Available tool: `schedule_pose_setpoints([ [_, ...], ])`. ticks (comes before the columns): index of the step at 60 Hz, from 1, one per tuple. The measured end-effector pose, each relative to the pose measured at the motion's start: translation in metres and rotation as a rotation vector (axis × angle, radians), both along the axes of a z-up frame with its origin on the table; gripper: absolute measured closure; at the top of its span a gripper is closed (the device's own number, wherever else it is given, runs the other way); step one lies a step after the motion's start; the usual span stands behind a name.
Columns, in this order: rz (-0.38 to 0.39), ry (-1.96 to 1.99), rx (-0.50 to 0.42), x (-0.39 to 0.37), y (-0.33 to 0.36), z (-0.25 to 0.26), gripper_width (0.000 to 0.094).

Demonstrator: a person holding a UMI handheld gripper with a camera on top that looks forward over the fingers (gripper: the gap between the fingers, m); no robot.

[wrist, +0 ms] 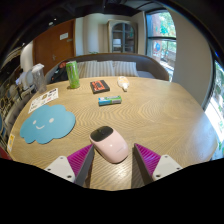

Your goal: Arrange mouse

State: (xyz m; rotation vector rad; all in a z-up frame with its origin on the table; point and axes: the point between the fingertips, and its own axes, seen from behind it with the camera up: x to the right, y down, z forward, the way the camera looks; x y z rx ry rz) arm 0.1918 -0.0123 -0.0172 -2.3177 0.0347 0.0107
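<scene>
A pink computer mouse [108, 143] lies on the round wooden table [150, 115], between my fingertips. My gripper [113, 150] is open around it: the left finger [84, 160] sits against the mouse's left side, and a thin strip of wood shows between the mouse and the right finger [142, 158]. A light blue cloud-shaped mouse mat [47, 123] lies on the table to the left, beyond the left finger and apart from the mouse.
Further back on the table are a teal flat object [110, 100], a dark red book [99, 86], a green bottle [72, 73], a small white object [123, 83] and a printed sheet [43, 98]. A bench [110, 68] stands behind the table.
</scene>
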Motion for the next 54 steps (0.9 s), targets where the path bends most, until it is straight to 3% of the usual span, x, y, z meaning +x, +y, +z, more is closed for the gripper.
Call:
schedule_pose_setpoints([
  [9, -0.004, 0.003, 0.03, 0.01, 0.034, 0.0, 0.0139],
  [13, -0.023, 0.004, 0.034, 0.014, 0.044, 0.0, 0.0256],
  [16, -0.046, 0.005, 0.037, 0.016, 0.047, 0.0, 0.0398],
  [20, -0.093, 0.007, 0.037, 0.017, 0.047, -0.001, 0.0412],
  [30, -0.164, 0.026, -0.089, 0.018, 0.045, -0.004, 0.0498],
  [36, -0.175, 0.019, -0.105, 0.005, 0.048, 0.008, 0.0561],
  [50, -0.068, 0.02, 0.157, -0.152, 0.094, 0.121, 0.0582],
  [54, -0.019, 0.006, 0.149, -0.206, 0.098, 0.111, 0.0584],
])
